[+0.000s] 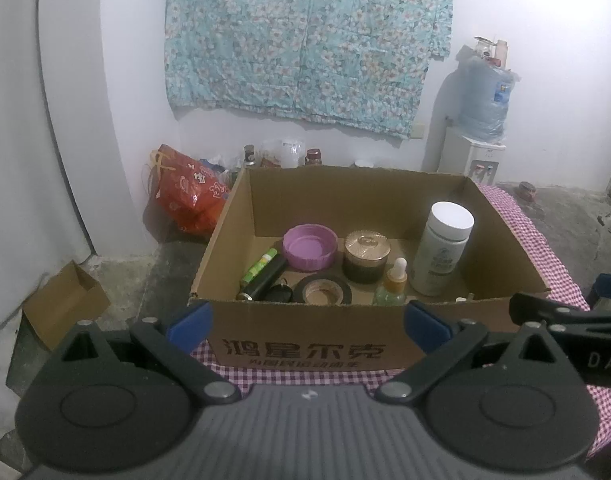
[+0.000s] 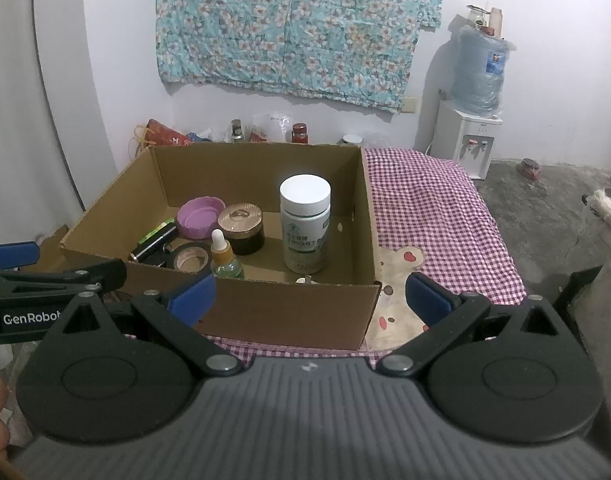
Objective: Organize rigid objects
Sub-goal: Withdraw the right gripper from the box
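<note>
An open cardboard box stands on a checked cloth. Inside it are a tall white bottle, a purple lid, a dark jar with a gold lid, a dropper bottle, a black tape roll, a black tube and a green tube. My left gripper is open in front of the box's near wall, holding nothing. My right gripper is open at the box's near right corner, also holding nothing.
The purple checked cloth with a bear print spreads right of the box. A water dispenser stands at the back right. Bags and jars line the wall behind the box. A small carton lies on the floor, left.
</note>
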Demonstrator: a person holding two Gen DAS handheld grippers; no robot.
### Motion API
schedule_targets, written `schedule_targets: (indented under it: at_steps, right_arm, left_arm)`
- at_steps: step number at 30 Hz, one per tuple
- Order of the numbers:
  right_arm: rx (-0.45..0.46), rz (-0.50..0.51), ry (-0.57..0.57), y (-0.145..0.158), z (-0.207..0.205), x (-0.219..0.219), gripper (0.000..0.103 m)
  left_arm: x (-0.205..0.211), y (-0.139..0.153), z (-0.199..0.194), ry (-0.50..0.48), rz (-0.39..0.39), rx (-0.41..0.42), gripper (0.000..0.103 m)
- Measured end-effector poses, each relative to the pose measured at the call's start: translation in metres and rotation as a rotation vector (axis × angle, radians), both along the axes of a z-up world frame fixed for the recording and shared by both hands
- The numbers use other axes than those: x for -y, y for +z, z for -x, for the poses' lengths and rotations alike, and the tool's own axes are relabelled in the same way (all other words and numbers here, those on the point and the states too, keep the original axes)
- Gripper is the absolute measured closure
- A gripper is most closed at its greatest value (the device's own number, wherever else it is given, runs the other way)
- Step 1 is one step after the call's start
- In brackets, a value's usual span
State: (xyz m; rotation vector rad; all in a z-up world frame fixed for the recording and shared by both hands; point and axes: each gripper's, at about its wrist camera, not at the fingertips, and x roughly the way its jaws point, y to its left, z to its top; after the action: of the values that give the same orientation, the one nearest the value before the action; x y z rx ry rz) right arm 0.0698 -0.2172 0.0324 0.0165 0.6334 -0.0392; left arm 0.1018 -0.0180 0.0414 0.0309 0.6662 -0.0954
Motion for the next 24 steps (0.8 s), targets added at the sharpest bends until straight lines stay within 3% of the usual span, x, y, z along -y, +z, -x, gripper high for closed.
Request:
schedule_targets:
  at_steps: [24]
  right_arm:
    - [-0.019,-0.006,0.003,-0.0067,-0.0036,-0.0002,0.001]
  left_arm:
    - [-0.0013,-0.0005,-0.0001,0.0,-0.002,-0.014,0.001]
